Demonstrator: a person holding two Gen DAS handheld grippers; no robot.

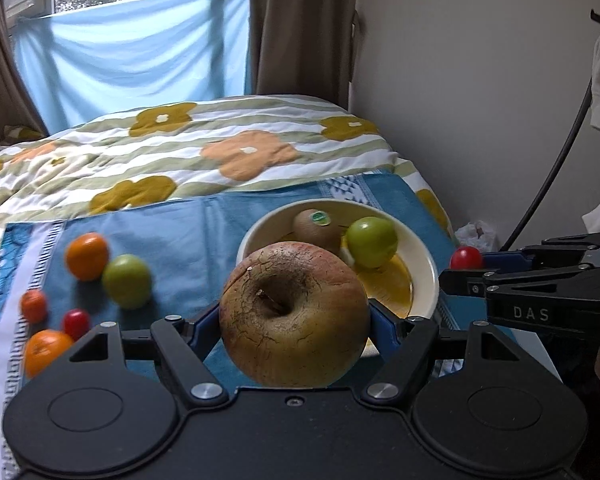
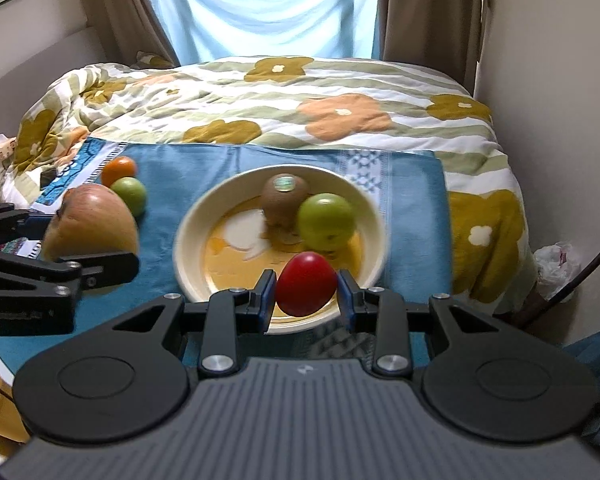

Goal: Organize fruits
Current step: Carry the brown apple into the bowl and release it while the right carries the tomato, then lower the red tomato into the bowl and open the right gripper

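Observation:
My left gripper (image 1: 295, 320) is shut on a big russet apple (image 1: 294, 314), held just left of the cream bowl (image 1: 428, 268); the apple also shows in the right wrist view (image 2: 92, 224). My right gripper (image 2: 306, 294) is shut on a red cherry tomato (image 2: 306, 284), held over the bowl's near rim (image 2: 188, 240). The tomato also shows in the left wrist view (image 1: 466, 258). In the bowl lie a kiwi (image 2: 285, 198) with a sticker and a green fruit (image 2: 326, 222).
On the blue cloth (image 1: 188, 236) to the left lie an orange (image 1: 87, 256), a green fruit (image 1: 127, 286), a small orange (image 1: 34, 306), a red tomato (image 1: 76, 323) and another orange (image 1: 44, 350). A flowered quilt (image 2: 300, 96) lies behind. A wall stands at right.

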